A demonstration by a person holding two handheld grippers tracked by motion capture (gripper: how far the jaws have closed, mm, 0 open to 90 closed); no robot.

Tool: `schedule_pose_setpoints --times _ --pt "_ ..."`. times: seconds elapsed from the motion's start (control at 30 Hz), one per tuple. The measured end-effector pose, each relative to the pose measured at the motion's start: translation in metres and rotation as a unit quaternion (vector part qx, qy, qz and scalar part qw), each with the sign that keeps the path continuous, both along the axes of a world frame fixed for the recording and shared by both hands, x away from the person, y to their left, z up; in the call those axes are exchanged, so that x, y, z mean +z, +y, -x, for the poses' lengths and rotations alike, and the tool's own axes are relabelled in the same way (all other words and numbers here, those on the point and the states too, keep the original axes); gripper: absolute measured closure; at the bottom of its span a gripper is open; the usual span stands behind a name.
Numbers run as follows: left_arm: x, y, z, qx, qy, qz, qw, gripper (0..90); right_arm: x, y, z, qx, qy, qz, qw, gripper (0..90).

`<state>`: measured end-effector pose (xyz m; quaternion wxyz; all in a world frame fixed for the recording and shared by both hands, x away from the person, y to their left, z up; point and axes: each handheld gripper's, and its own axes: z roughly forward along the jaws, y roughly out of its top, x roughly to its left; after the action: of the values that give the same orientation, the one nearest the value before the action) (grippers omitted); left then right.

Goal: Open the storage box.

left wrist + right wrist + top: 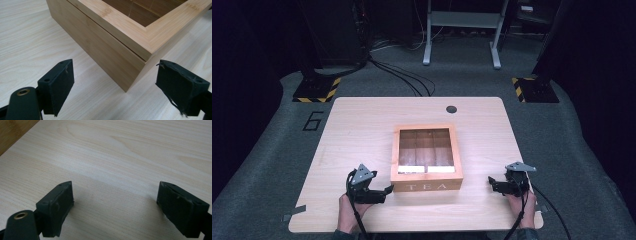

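Note:
A bamboo tea box (427, 185) marked "TEA" on its front stands in the middle of the light wooden table (357, 125), its windowed lid down over dark compartments. My left gripper (388, 190) rests near the box's front left corner, open and empty. In the left gripper view that corner of the tea box (117, 42) lies just beyond the wide-apart jaws of the left gripper (116, 85). My right gripper (492, 184) sits to the right of the box, open and empty. The right gripper (115, 207) looks down on bare tabletop, with a sliver of the tea box (12, 130) at top left.
A round cable hole (451, 109) sits near the table's far edge. Beyond the table lie grey carpet, cables (402, 75), striped stand bases (317, 90) and a metal frame (462, 30). Open tabletop surrounds the box on all sides.

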<state>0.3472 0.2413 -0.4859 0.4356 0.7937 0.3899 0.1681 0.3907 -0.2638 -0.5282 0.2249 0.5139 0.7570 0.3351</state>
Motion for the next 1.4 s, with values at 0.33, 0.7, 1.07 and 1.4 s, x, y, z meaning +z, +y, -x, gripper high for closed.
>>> schedule_pose_setpoints --times 0.33,0.7,1.07,1.4 --pt "0.000 -0.003 0.000 0.010 -0.008 -0.006 0.9999 19.8 0.000 0.000 0.000 -0.001 0.000 -0.001 1.0000 13.3" --pt "0.000 -0.010 0.002 0.004 -0.027 -0.019 0.9994 22.4 0.000 0.000 0.000 0.000 0.000 0.000 1.0000 13.3" --pt "0.001 -0.013 0.002 0.004 -0.038 -0.028 0.9989 22.7 0.000 0.000 0.000 0.000 0.000 0.000 1.0000 13.3" --pt "0.003 -0.017 0.002 0.004 -0.047 -0.033 0.9983 22.7 0.000 0.000 0.000 0.000 0.000 0.000 1.0000 13.3"
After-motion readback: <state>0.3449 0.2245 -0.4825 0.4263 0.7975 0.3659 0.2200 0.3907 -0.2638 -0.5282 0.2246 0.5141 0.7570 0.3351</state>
